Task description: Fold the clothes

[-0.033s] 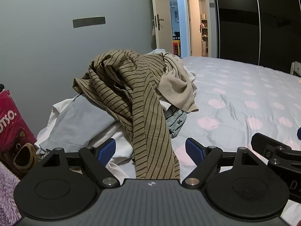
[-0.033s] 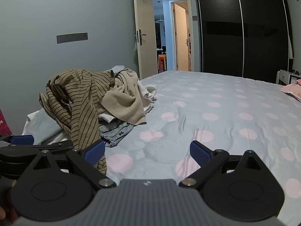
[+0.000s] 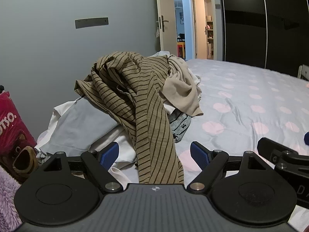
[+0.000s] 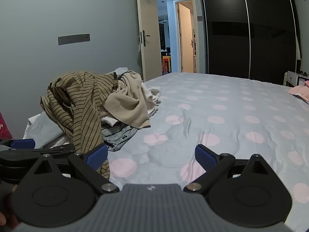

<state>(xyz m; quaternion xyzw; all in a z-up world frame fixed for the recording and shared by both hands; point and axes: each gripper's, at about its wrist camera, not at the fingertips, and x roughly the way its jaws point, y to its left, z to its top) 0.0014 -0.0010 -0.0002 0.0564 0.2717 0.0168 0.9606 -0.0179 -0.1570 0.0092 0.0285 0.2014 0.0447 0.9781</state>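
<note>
My bed (image 4: pixel 222 119), grey with pink dots, fills the room up to black wardrobes (image 4: pixel 249 31) and an open door (image 4: pixel 148 36) far off. The clothes pile (image 3: pixel 135 96) sits left. My left tool (image 3: pixel 154 152) and right tool (image 4: pixel 151 154) are spread, holding nothing.

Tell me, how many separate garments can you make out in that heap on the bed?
5, maybe more hidden: brown striped shirt on top, beige garment right, grey patterned piece below, pale blue cloth left, white fabric underneath.

The left claw (image 3: pixel 154 152) gapes wide around a hanging length of the striped brown garment (image 3: pixel 135 90) atop the clothes pile on the bed (image 3: pixel 251 100).
</note>
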